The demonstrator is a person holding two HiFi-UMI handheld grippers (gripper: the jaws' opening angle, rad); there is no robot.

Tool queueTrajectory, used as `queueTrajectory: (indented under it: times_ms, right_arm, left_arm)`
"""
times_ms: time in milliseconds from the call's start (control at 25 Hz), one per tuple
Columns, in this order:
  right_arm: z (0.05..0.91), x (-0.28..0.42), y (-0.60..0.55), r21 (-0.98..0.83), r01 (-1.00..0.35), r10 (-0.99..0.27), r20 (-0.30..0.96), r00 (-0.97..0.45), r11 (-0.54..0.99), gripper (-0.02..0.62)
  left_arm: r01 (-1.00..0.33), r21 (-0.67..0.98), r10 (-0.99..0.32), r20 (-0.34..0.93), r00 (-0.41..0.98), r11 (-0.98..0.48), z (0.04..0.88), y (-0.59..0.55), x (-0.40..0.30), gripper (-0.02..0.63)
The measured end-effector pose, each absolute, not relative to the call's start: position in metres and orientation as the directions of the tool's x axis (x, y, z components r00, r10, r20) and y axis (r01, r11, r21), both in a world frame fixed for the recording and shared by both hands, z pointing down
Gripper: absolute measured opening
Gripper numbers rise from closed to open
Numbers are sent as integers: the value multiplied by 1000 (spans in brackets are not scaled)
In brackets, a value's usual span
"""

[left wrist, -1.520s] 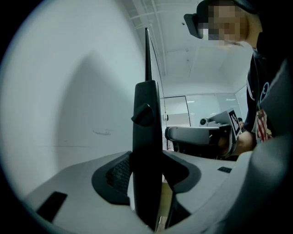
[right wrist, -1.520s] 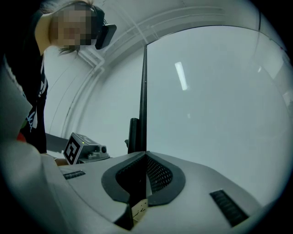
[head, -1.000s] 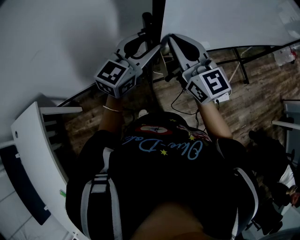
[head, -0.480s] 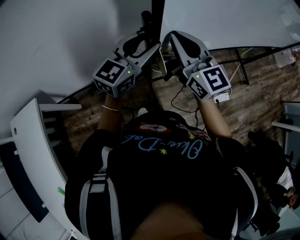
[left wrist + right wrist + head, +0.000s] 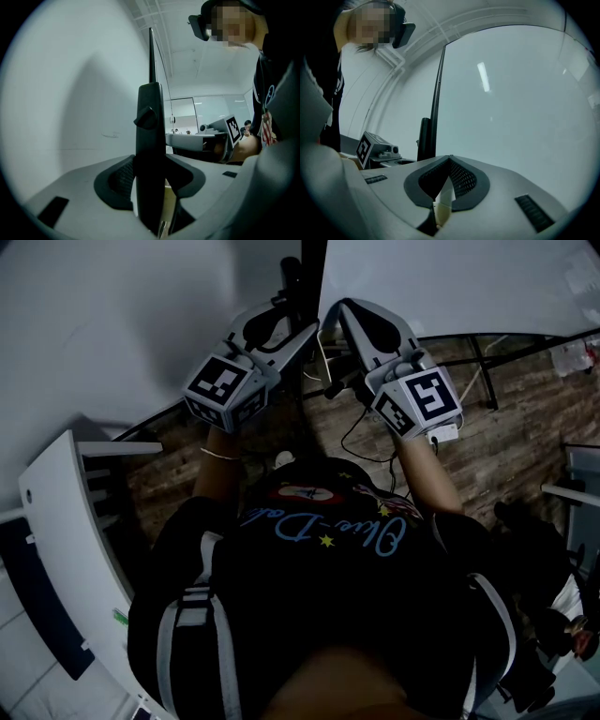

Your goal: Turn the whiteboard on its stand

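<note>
The left hand-held gripper (image 5: 294, 321) is pinching the black stand post (image 5: 150, 123), while the right hand-held gripper (image 5: 449, 160), pressed together, is facing the whiteboard (image 5: 511, 103).

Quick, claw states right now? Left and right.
Left claw: closed on the stand post.
Right claw: closed, tips together, nothing held.

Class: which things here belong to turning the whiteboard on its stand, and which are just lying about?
Job in hand: whiteboard; black stand post, clamped in the left gripper; right gripper, shut and empty.
Lying about: floor cable; white shelf unit.
</note>
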State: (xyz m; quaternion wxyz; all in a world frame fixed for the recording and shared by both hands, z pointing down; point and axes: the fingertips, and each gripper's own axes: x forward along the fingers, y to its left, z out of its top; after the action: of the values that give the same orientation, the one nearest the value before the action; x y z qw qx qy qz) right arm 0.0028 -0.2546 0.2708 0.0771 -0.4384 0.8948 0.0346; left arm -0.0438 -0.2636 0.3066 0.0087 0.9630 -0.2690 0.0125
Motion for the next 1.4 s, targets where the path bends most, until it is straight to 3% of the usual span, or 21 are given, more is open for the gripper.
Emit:
queueTrajectory:
  times_ms: [1400]
  right_arm:
    - [271,4,-255,2,-758,-747,-163,-644,652,26]
  left_arm:
    - [-570,21,-568,50,821,-821,306,-264,-49,193]
